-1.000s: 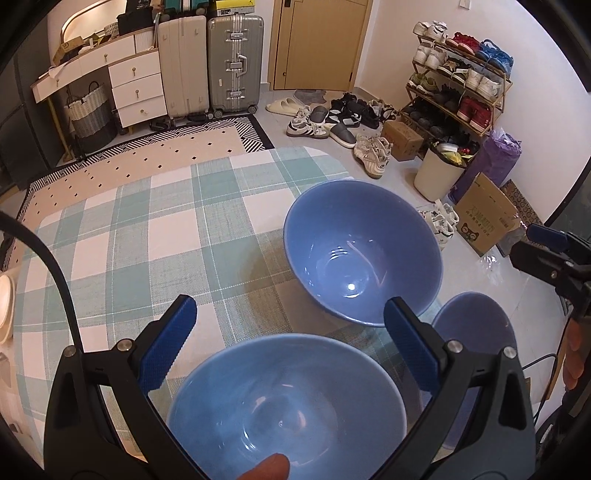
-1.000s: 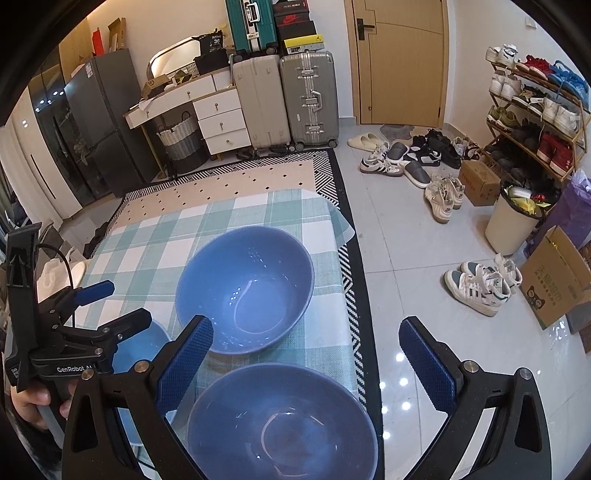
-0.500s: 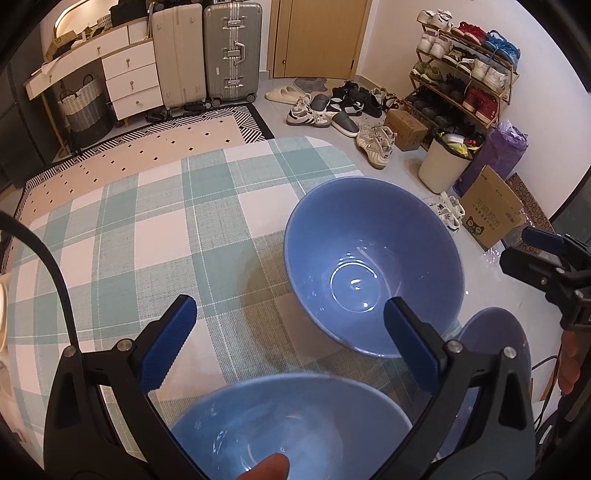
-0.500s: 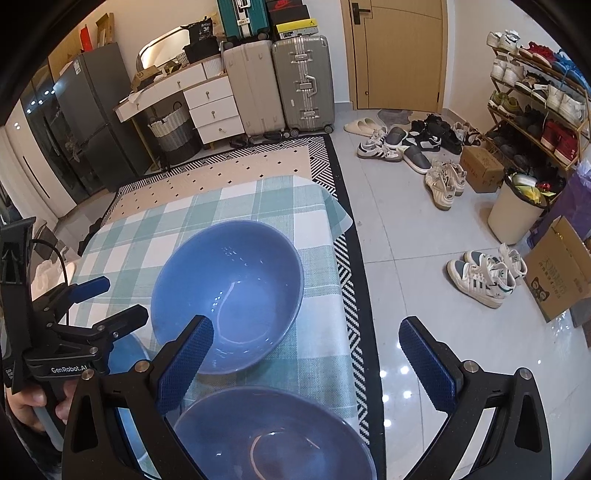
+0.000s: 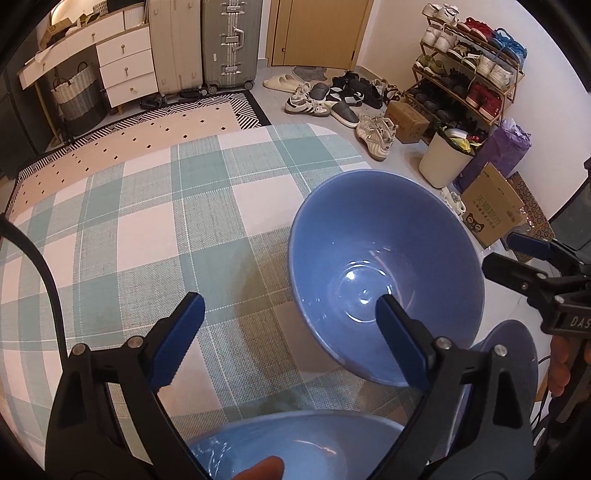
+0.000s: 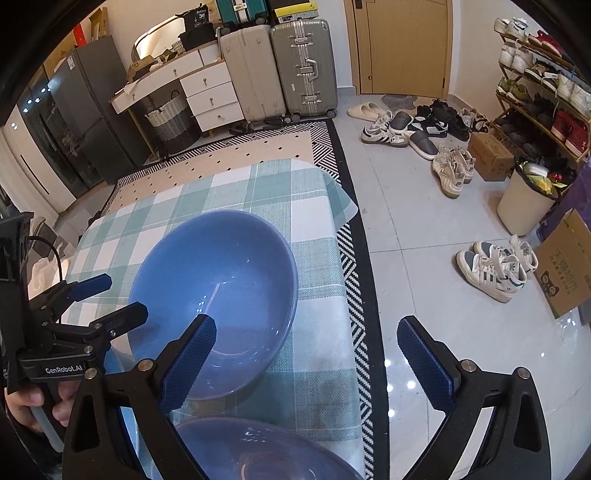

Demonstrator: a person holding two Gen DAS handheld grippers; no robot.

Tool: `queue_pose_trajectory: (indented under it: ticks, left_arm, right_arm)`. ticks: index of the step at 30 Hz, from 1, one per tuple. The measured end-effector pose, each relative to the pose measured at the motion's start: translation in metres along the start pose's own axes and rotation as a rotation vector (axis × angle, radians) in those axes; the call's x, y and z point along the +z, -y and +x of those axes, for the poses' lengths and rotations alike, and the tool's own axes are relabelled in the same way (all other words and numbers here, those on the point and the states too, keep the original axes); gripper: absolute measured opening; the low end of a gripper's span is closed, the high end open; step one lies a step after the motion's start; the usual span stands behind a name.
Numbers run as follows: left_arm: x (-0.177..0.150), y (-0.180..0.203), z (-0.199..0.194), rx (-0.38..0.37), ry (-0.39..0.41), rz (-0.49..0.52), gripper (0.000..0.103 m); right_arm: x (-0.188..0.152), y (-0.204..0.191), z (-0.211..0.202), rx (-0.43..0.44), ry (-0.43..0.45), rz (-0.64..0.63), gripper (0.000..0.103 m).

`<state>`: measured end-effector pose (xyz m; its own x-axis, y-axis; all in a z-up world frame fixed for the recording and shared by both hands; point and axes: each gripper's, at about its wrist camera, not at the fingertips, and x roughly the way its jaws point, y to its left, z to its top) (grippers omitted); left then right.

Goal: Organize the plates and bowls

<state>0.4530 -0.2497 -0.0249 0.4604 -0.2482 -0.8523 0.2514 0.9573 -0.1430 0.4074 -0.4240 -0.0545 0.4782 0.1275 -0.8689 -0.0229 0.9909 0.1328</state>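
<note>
A: Progress? 3 blue bowls are seen apart on the tabletop (image 5: 147, 236); none is stacked.

B: Far bowl (image 5: 386, 280) at 1 o'clock. Left tongs (image 5: 288, 325) and right tongs (image 6: 306, 354) are spread wide, nothing held. All nesting is judged left.

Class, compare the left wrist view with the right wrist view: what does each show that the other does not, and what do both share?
Only the left wrist view shows the purple bag by the shoe rack. Only the right wrist view shows the dark refrigerator and the teal suitcase. Both show the far blue bowl on the checked tablecloth, the silver suitcase, and the open left tongs and right tongs.
</note>
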Motion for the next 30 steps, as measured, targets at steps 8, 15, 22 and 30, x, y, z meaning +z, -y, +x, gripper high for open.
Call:
queue_pose_trajectory:
  ticks: [8, 15, 22, 30]
  left_arm:
    - [-0.002, 0.005, 0.011, -0.024, -0.029, 0.034, 0.066]
    - [-0.003, 0.009, 0.017, -0.022, -0.031, 0.050, 0.049]
    - [-0.005, 0.010, 0.020, -0.025, -0.032, 0.066, 0.032]
    - [-0.007, 0.020, 0.016, -0.028, -0.020, 0.097, 0.020]
  right_arm:
    - [0.000, -0.006, 0.022, 0.015, -0.047, -0.020, 0.069]
    - [-0.003, -0.012, 0.034, 0.002, -0.068, -0.041, 0.056]
    - [-0.007, -0.017, 0.038, -0.024, -0.063, -0.080, 0.034]
    - [-0.006, -0.025, 0.034, -0.040, -0.040, -0.111, 0.018]
